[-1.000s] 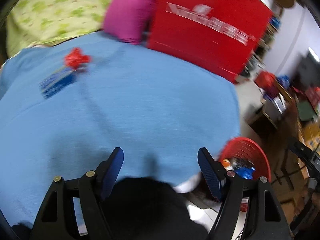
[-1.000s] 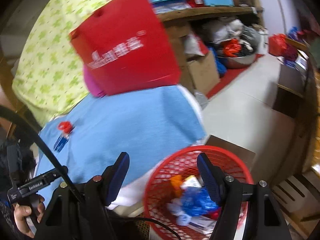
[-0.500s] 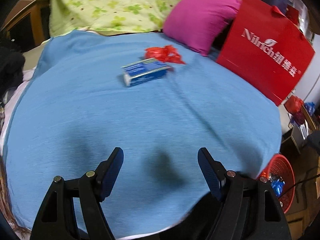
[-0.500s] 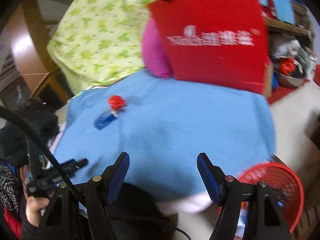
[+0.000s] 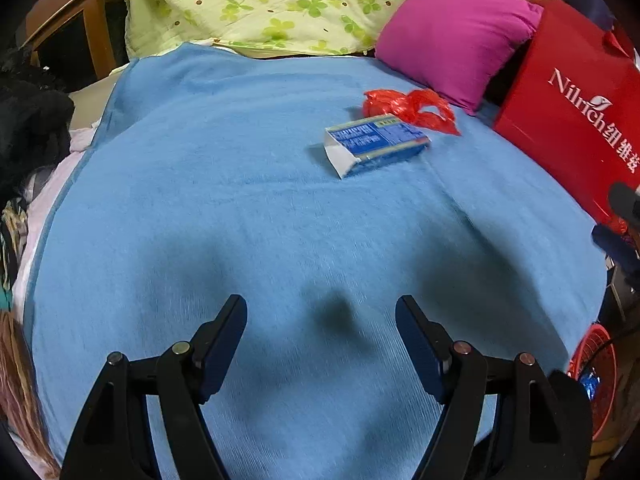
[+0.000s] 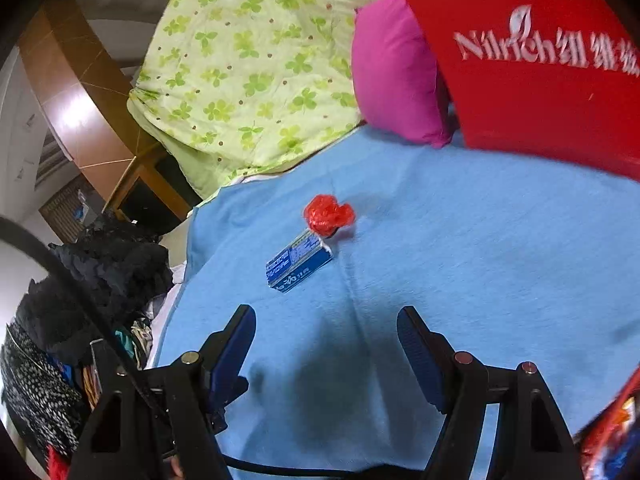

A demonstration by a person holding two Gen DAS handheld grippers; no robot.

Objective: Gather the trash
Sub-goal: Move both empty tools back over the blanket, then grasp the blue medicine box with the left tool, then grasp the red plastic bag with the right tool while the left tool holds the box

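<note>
A blue and white carton (image 5: 376,144) lies flat on the blue blanket (image 5: 240,200), with a crumpled red plastic wrapper (image 5: 412,106) just behind it. Both also show in the right wrist view: the carton (image 6: 298,266) and the wrapper (image 6: 328,214). My left gripper (image 5: 320,332) is open and empty, hovering over the blanket well short of the carton. My right gripper (image 6: 326,340) is open and empty, also short of the carton. A red mesh trash basket (image 5: 596,380) stands off the bed's right edge.
A magenta pillow (image 5: 452,32) and a red paper bag (image 5: 580,120) stand at the blanket's far right. A green floral quilt (image 5: 280,0) lies behind. Dark clothes (image 6: 92,280) are piled left of the bed.
Both grippers have swung away from the red basket toward the bed. The carton and wrapper now sit closer and more central in both views. Both stay open.
</note>
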